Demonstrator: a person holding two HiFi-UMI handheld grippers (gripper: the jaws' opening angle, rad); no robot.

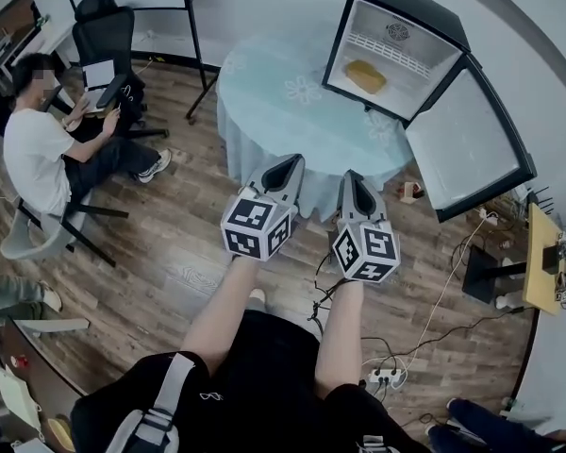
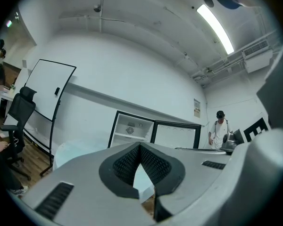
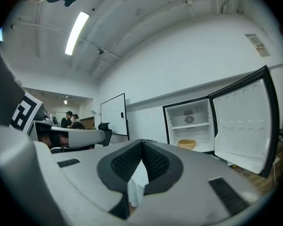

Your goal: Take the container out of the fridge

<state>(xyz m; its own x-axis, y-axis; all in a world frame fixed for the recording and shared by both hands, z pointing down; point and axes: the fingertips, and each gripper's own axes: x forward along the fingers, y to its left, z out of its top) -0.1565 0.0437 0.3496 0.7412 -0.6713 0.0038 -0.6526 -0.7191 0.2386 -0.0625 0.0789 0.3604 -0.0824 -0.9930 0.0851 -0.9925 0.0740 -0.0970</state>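
Nearest, the left tongs (image 1: 289, 164) and right tongs (image 1: 353, 177) are both fully closed and empty, pointing toward the far bench (image 1: 264, 92). The yellow container (image 1: 366, 75) lies inside the open fridge (image 1: 410, 8) at that bench's right side.

The left gripper (image 1: 291, 163) and right gripper (image 1: 353, 179) are pale grey, tapering shells. Each carries a white cube (image 1: 257, 225) printed with black square markers. The jaws are lined with black pads (image 3: 125, 163) of fine gridded texture. The person wears black clothing (image 1: 255, 366), possibly a top with shorts. A grey strap (image 1: 170, 385) lies over one shoulder.
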